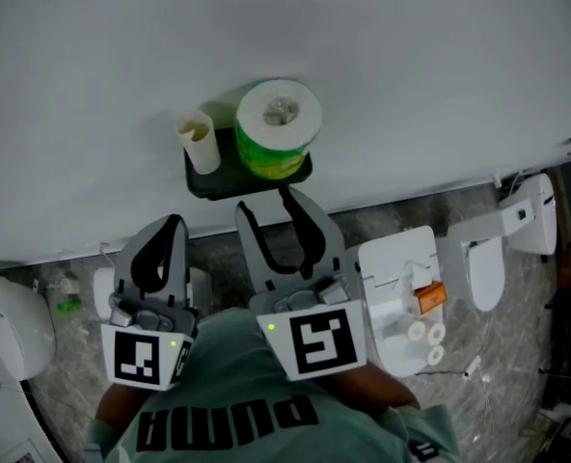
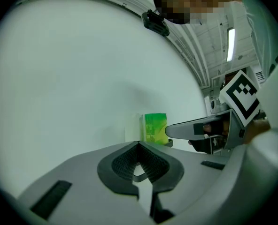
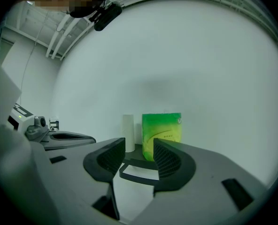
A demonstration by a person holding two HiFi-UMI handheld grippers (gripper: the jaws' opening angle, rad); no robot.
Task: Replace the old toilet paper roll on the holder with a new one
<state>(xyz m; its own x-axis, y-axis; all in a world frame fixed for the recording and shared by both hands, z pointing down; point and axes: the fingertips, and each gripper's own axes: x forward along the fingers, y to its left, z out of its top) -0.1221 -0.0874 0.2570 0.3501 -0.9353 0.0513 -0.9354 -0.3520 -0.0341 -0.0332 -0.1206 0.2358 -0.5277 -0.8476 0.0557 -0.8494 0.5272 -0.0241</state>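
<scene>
A white wall (image 1: pixel 411 66) carried a small black shelf (image 1: pixel 201 187) above the grey mottled floor (image 1: pixel 517 345). On it stood the green-wrapped roll (image 1: pixel 278 128), with the bare cardboard tube (image 1: pixel 200 141) at its 9 o'clock. Pointing level at it, the left tongs (image 1: pixel 174 224) were closed and empty. The right tongs (image 1: pixel 265 204) stood parted and empty, the roll at their 12 o'clock.

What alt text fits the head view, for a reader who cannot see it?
A green-wrapped toilet paper roll and a bare cardboard tube stand on a small black wall shelf. Below, the right gripper points at it, open and empty; the left gripper is shut.
</scene>
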